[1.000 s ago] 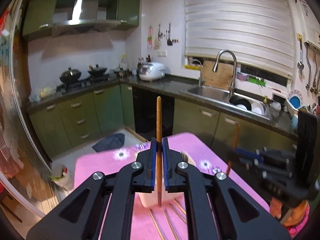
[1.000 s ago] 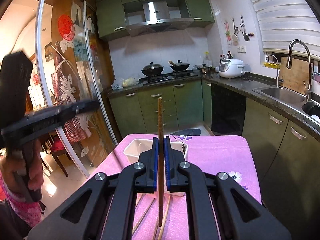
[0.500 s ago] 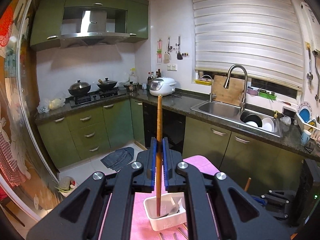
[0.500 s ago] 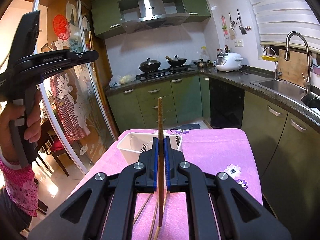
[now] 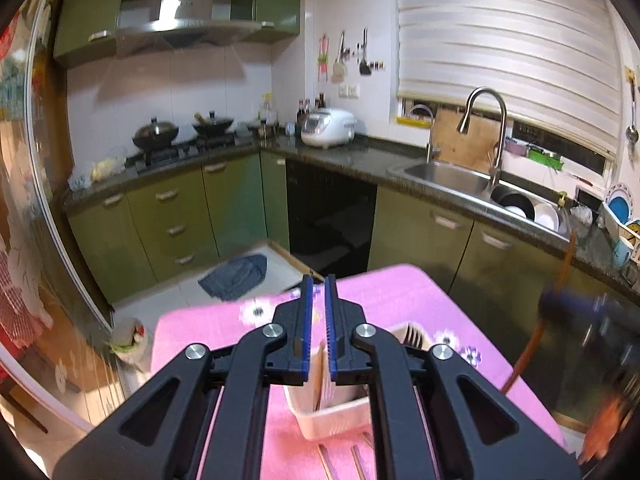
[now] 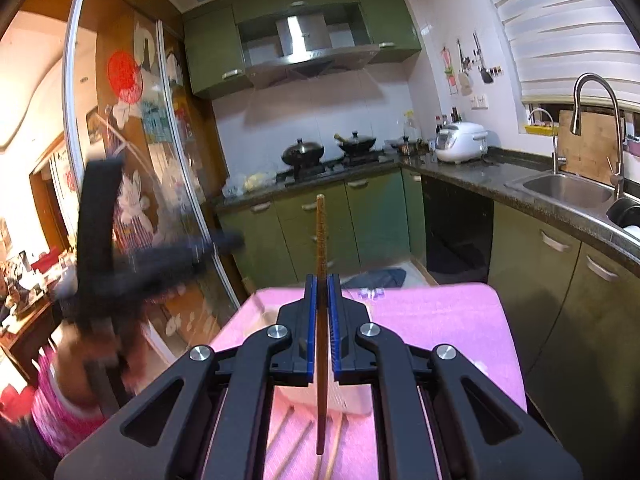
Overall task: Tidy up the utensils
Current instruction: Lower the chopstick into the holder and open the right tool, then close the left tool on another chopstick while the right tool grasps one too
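The left hand-held gripper (image 5: 316, 320) hovers above the white bin (image 5: 332, 420), jaws parted a little with nothing between them. A brown chopstick (image 5: 318, 376) stands in the bin beside a fork (image 5: 412, 338). The right hand-held gripper (image 6: 322, 320) is clenched on another chopstick (image 6: 320, 240), held upright just in front of the bin. More chopsticks (image 6: 292, 444) lie on the pink desk (image 6: 440, 320) before the bin.
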A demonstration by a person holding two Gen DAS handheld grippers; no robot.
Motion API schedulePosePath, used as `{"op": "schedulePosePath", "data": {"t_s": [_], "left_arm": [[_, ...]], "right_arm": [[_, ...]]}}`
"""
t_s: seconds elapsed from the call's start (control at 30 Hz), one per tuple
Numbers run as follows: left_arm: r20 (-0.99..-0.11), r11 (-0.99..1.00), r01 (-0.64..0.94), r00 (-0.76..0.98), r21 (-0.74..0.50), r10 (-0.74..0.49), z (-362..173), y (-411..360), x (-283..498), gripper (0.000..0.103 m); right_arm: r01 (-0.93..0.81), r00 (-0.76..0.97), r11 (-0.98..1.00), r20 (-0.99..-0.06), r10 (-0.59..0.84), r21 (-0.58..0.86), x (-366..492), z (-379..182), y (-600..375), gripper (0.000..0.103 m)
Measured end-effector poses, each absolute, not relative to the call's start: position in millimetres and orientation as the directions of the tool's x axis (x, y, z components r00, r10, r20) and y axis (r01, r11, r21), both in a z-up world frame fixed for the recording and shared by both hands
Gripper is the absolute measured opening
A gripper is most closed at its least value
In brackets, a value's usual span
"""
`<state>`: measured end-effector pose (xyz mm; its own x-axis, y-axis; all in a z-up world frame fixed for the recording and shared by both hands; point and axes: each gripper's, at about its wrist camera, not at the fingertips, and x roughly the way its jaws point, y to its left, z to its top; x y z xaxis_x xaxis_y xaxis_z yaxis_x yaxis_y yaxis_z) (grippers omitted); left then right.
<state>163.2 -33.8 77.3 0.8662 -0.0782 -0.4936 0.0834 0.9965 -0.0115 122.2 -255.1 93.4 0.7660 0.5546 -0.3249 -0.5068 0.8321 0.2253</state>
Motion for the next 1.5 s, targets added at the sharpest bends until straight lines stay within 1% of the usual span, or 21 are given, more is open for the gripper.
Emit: {"op": "schedulePosePath", "data": {"t_s": [0.13, 0.2, 0.23, 0.27, 0.33, 0.37, 0.47, 0.57, 0.6, 0.67, 0.73, 0.83, 0.87, 0.9, 0.93, 1.0, 1.1, 1.17, 1.3, 1.37, 1.5], "left_arm": [[-0.542, 0.996, 0.088, 0.835, -0.033, -0.092, 53, -29, 157, 0.007], [-0.543, 0.995, 0.088, 0.834, -0.046, -0.099, 48, -26, 148, 0.008], [-0.540, 0.995, 0.086, 0.836, -0.047, -0.097, 47, -24, 143, 0.012], [-0.536, 0.995, 0.084, 0.839, -0.045, -0.095, 45, -23, 138, 0.019], [-0.528, 0.996, 0.084, 0.844, -0.042, -0.094, 43, -22, 126, 0.024], [-0.527, 0.996, 0.086, 0.845, -0.036, -0.092, 42, -23, 122, 0.024], [-0.521, 0.996, 0.092, 0.849, -0.014, -0.085, 41, -24, 109, 0.024], [-0.518, 0.994, 0.100, 0.849, -0.030, -0.102, 38, -23, 98, 0.025], [-0.521, 0.993, 0.106, 0.846, -0.044, -0.113, 35, -23, 94, 0.026], [-0.530, 0.992, 0.108, 0.839, -0.066, -0.126, 29, -23, 90, 0.038], [-0.544, 0.991, 0.105, 0.829, -0.085, -0.134, 19, -24, 85, 0.042], [-0.572, 0.992, 0.095, 0.810, -0.086, -0.128, 2, -26, 81, 0.042], [-0.583, 0.991, 0.092, 0.802, -0.095, -0.130, -3, -26, 81, 0.043], [-0.599, 0.990, 0.090, 0.789, -0.105, -0.135, -10, -26, 82, 0.043], [-0.615, 0.990, 0.087, 0.777, -0.113, -0.138, -17, -26, 84, 0.043], [-0.639, 0.990, 0.072, 0.757, -0.123, -0.134, -28, -26, 85, 0.045], [-0.677, 0.993, 0.045, 0.728, -0.112, -0.109, -49, -27, 88, 0.051], [-0.713, 0.995, 0.034, 0.695, -0.091, -0.089, -66, -30, 89, 0.058], [-0.765, 0.997, 0.018, 0.641, -0.070, -0.065, -93, -33, 92, 0.058], [-0.786, 0.999, 0.003, 0.617, -0.038, -0.031, -108, -36, 94, 0.058], [-0.808, 0.999, -0.001, 0.588, -0.047, -0.037, -124, -38, 96, 0.057]], "right_arm": [[-0.496, 0.799, 0.834, -0.249, 0.547, 0.241, 134, 116, -252, 0.006], [-0.490, 0.815, 0.836, -0.209, 0.540, 0.248, 141, 127, -251, 0.006], [-0.484, 0.827, 0.839, -0.184, 0.532, 0.249, 146, 133, -250, 0.006], [-0.479, 0.834, 0.842, -0.168, 0.525, 0.251, 150, 137, -249, 0.006], [-0.455, 0.856, 0.858, -0.148, 0.495, 0.237, 162, 140, -244, 0.006], [-0.446, 0.861, 0.864, -0.150, 0.485, 0.234, 169, 139, -241, 0.006], [-0.428, 0.861, 0.877, -0.196, 0.470, 0.219, 191, 127, -228, 0.006], [-0.413, 0.849, 0.888, -0.267, 0.456, 0.203, 205, 97, -216, 0.006], [-0.410, 0.845, 0.890, -0.284, 0.453, 0.199, 209, 88, -212, 0.006], [-0.403, 0.835, 0.898, -0.329, 0.441, 0.178, 213, 65, -203, 0.007], [-0.401, 0.827, 0.902, -0.362, 0.430, 0.157, 215, 47, -196, 0.007], [-0.402, 0.821, 0.906, -0.384, 0.421, 0.134, 212, 27, -189, 0.008], [-0.400, 0.823, 0.907, -0.385, 0.418, 0.130, 210, 24, -189, 0.019], [-0.402, 0.823, 0.906, -0.382, 0.420, 0.131, 208, 22, -190, 0.034], [-0.399, 0.828, 0.907, -0.374, 0.419, 0.133, 205, 21, -192, 0.037], [-0.393, 0.834, 0.910, -0.367, 0.412, 0.129, 198, 22, -197, 0.037], [-0.397, 0.840, 0.906, -0.340, 0.423, 0.147, 178, 29, -215, 0.037], [-0.395, 0.840, 0.907, -0.340, 0.422, 0.149, 159, 29, -228, 0.038], [-0.393, 0.826, 0.910, -0.383, 0.413, 0.133, 125, 10, -246, 0.038], [-0.389, 0.811, 0.914, -0.426, 0.400, 0.118, 110, -9, -252, 0.038], [-0.370, 0.774, 0.915, -0.492, 0.399, 0.160, 97, -44, -271, 0.038]]}}
